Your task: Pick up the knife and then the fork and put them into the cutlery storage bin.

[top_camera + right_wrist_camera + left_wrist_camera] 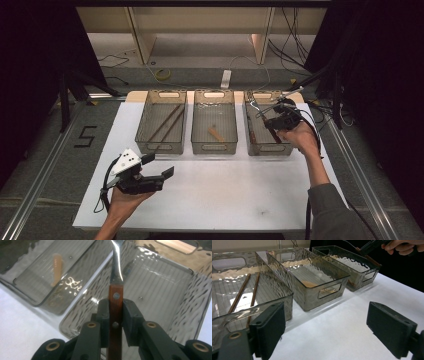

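Right tongs [115,315] are clenched on a utensil [115,298] with a reddish-brown wooden handle, two rivets showing on it, and a bright metal shank that curves up out of the top of the right gripper view; its working end is cut off there, so I can't tell what kind it is. It hangs over the right bin [260,142], handle pointing down into it. Left tongs [325,332] are released, jaws wide apart with nothing between them, held low over the white desk [225,190] near the left bin [145,146]. Count: three clear ribbed plastic bins in a row, each with cut-out handles. Left bin holds two long brown sticks [167,122]. Middle bin [214,147] holds one short tan piece [216,134]. Right bin also has one brown piece [252,136] lying along its left wall.
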`<state>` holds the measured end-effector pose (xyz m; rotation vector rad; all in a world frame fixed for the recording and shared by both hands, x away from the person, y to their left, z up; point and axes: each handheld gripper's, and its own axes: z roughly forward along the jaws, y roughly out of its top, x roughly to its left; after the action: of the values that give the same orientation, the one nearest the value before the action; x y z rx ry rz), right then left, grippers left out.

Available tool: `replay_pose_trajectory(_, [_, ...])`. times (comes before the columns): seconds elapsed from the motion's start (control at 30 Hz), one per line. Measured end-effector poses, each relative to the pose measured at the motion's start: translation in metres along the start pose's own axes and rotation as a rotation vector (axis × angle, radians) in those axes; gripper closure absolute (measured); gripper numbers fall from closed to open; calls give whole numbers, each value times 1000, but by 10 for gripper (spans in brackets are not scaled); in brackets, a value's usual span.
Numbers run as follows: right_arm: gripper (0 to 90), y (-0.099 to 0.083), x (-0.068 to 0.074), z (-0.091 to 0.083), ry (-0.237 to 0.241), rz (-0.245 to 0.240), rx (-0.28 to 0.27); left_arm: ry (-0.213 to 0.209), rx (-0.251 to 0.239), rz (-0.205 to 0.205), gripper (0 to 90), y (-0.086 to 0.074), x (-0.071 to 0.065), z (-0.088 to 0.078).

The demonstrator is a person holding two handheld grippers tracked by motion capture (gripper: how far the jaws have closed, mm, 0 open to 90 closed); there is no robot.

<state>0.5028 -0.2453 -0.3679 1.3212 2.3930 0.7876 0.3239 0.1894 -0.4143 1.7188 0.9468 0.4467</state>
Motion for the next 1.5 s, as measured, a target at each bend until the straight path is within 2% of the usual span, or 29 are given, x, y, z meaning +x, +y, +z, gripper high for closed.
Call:
replay_pose_trajectory(0.47, [774, 4, -8, 9, -18, 66, -2, 1, 0, 0, 150, 0, 0, 0])
replay_pose_trajectory(0.83, [773, 7, -14, 22, -28, 124, 20, 2, 1, -1, 150, 0, 0, 0])
replay_pose_trajectory(1.13, [772, 8, -11, 29, -37, 160, 41, 2, 4, 4, 151, 0, 0, 0])
replay_pose_trajectory(1.27, [760, 9, -10, 34, -31, 187, 46, 3, 1, 3, 150, 0, 0, 0])
replay_pose_trajectory(1.33, [685, 9, -10, 36, -3, 198, 46, 3, 0, 1, 151, 0, 1, -1])
replay_pose_trajectory(1.4, [665, 11, -8, 36, 23, 193, 35, 5, 1, 3, 150, 0, 0, -1])
replay_pose_trajectory(1.5, [647, 13, -4, 32, 34, 170, 19, 5, 1, 4, 151, 0, 0, -1])
